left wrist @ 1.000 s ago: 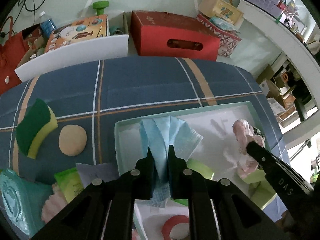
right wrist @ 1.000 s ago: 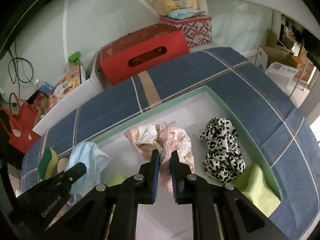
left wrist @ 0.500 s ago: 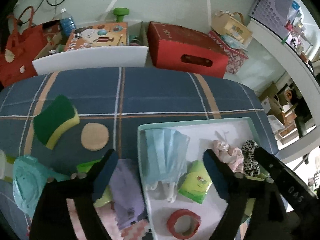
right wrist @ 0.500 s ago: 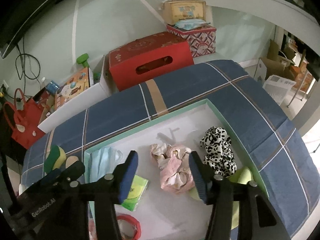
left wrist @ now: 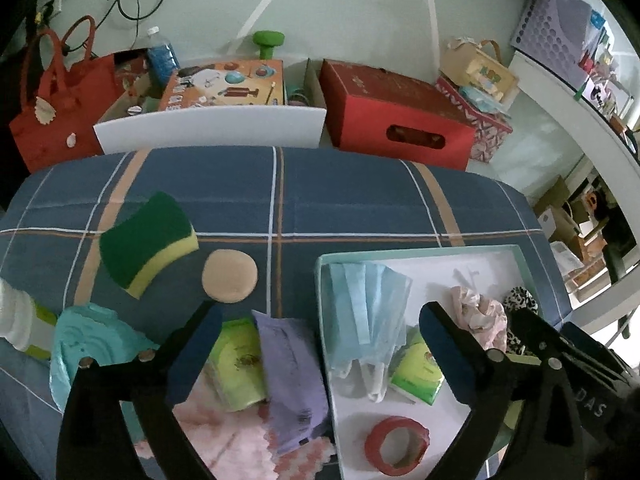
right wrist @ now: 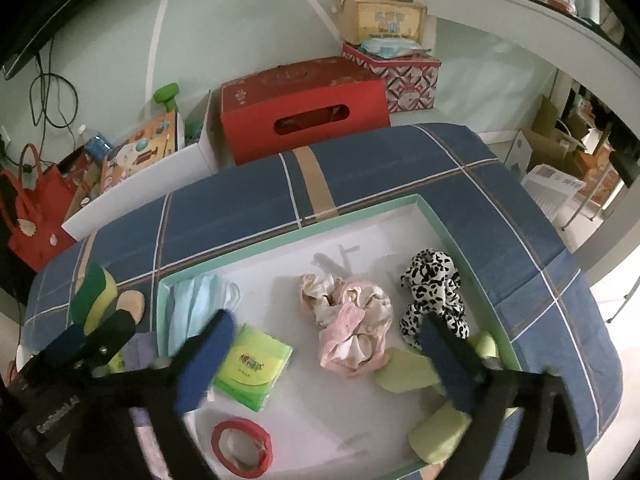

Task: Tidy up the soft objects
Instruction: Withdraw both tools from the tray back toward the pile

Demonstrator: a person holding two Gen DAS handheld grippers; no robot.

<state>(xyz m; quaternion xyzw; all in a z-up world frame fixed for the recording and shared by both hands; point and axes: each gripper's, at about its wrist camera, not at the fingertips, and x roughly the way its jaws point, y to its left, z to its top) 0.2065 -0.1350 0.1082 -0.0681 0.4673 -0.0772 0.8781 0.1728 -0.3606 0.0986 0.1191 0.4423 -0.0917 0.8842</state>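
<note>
A white tray with a mint rim (right wrist: 360, 208) lies on the blue plaid cloth. In it are a blue face mask (left wrist: 368, 308), a pink scrunchie (right wrist: 352, 328), a leopard-print scrunchie (right wrist: 434, 292), a green tissue pack (right wrist: 252, 364), a red tape roll (right wrist: 242, 446) and pale green sponges (right wrist: 440, 436). My left gripper (left wrist: 320, 320) hovers above the mask and the tray's left rim, jaws opening wide, gripping nothing. Over the pink scrunchie my right gripper (right wrist: 326, 326) also has its jaws opening, and it holds nothing.
Left of the tray lie a green and yellow sponge (left wrist: 148, 236), a beige round puff (left wrist: 229, 276), a purple cloth (left wrist: 292, 372), a green pack (left wrist: 236, 364), a teal item (left wrist: 88, 344) and pink knitwear (left wrist: 224, 428). A red box (left wrist: 400, 120) stands beyond the table.
Both grippers went from shut to wide open. The left let go of the blue mask and the right let go of the pink scrunchie; both lie in the tray. Both grippers rose.
</note>
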